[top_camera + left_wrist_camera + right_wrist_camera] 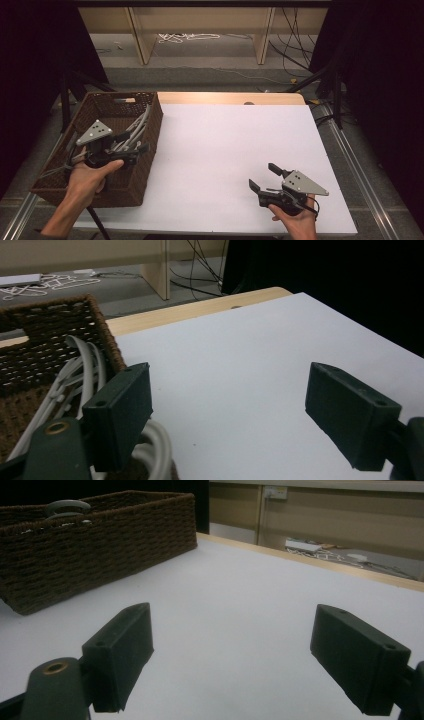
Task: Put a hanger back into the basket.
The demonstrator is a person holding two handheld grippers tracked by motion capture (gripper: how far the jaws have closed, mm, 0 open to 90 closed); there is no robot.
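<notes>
One wicker basket (pixel 150 125), grey hangers (pixel 137 131) inside (possibly plastic), table's left edge

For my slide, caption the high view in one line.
Two hand-held tools, left over a wicker basket of grey hangers, right open above the white tabletop.
</notes>
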